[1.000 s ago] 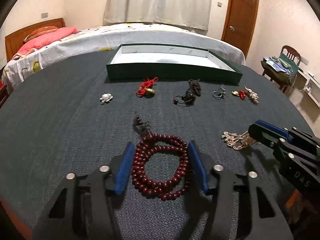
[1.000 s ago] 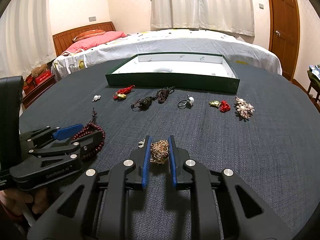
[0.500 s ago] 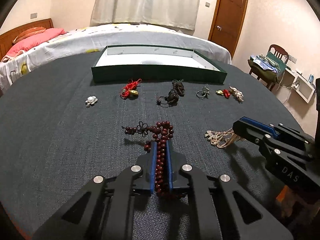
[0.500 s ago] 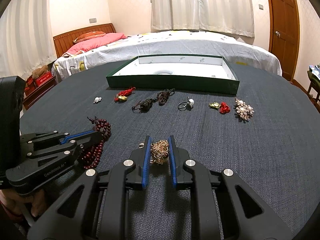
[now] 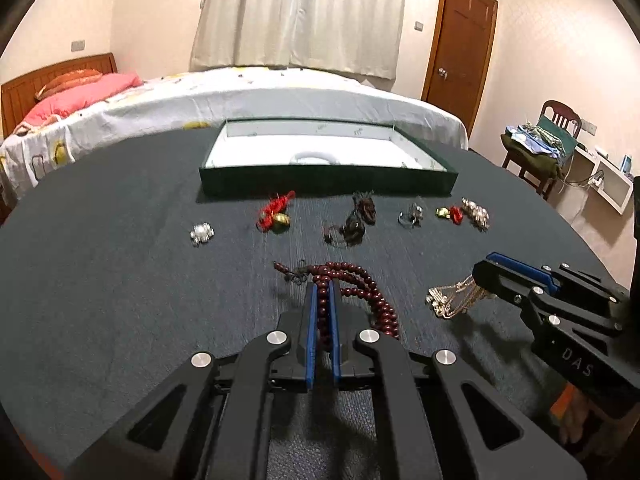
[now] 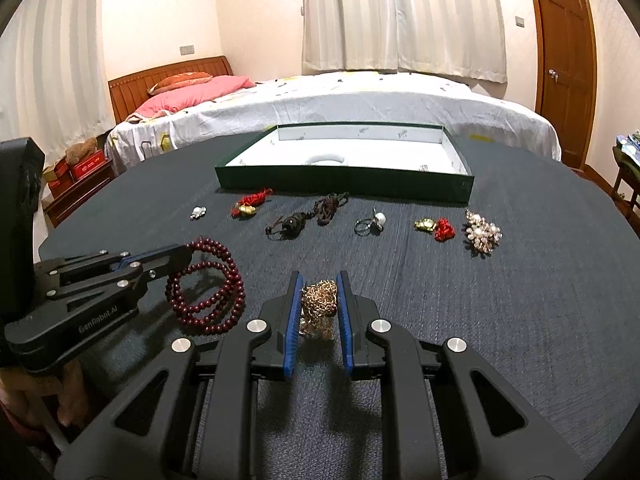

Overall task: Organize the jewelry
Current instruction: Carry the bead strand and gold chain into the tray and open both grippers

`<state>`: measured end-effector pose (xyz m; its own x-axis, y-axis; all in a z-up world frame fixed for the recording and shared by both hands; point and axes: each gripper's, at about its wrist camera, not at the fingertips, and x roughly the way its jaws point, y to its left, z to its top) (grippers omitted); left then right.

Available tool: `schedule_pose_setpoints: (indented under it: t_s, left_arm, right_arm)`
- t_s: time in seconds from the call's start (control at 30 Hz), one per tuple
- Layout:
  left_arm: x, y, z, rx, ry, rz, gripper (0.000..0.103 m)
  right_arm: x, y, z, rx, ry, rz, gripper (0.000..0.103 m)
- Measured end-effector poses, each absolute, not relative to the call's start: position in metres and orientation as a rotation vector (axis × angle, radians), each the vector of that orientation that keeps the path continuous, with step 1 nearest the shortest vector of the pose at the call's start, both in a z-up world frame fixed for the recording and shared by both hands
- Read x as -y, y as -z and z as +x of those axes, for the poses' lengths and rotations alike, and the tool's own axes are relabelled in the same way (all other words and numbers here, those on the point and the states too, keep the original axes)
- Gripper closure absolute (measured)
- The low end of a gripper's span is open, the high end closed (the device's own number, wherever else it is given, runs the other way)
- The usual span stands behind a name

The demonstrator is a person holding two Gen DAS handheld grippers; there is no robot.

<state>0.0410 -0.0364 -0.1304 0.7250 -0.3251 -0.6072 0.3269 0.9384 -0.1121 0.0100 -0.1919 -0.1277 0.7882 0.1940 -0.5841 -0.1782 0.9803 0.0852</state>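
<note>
My left gripper (image 5: 322, 294) is shut on a dark red bead necklace (image 5: 362, 286) and holds it above the table; its loops hang down in the right wrist view (image 6: 208, 288). My right gripper (image 6: 319, 280) is shut on a bunched gold chain (image 6: 318, 308), which dangles from its tips in the left wrist view (image 5: 454, 300). A green jewelry box (image 5: 328, 182) with a white inside stands open at the back of the table, also in the right wrist view (image 6: 344, 184).
A row of small pieces lies before the box: a pearl brooch (image 6: 197, 212), red-gold knot charm (image 6: 250, 203), dark cord pendant (image 6: 312, 216), pearl ring (image 6: 370, 224), red-gold charm (image 6: 436, 227), crystal brooch (image 6: 482, 236). A bed (image 6: 320, 100) stands behind the round table (image 6: 520, 300).
My left gripper closed on the bead necklace and lifted it off the table. My right gripper stayed shut on the gold chain and rose a little.
</note>
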Motion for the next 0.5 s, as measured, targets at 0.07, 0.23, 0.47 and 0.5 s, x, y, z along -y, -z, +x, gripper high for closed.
schedule_pose_setpoints:
  t_s: [0.07, 0.23, 0.47, 0.5]
  left_arm:
    - [0.037, 0.127, 0.041, -0.655, 0.357, 0.007, 0.097]
    - [0.038, 0.117, 0.042, -0.623, 0.353, 0.017, 0.097]
    - [0.038, 0.090, 0.047, -0.556, 0.357, 0.007, 0.097]
    - [0.039, 0.086, 0.048, -0.545, 0.361, 0.006, 0.097]
  right_arm:
    - [0.192, 0.125, 0.009, -0.621, -0.199, 0.022, 0.086]
    - [0.192, 0.113, 0.006, -0.581, -0.196, 0.009, 0.086]
    - [0.197, 0.087, 0.009, -0.511, -0.187, 0.005, 0.086]
    - [0.198, 0.083, 0.010, -0.503, -0.187, 0.007, 0.086]
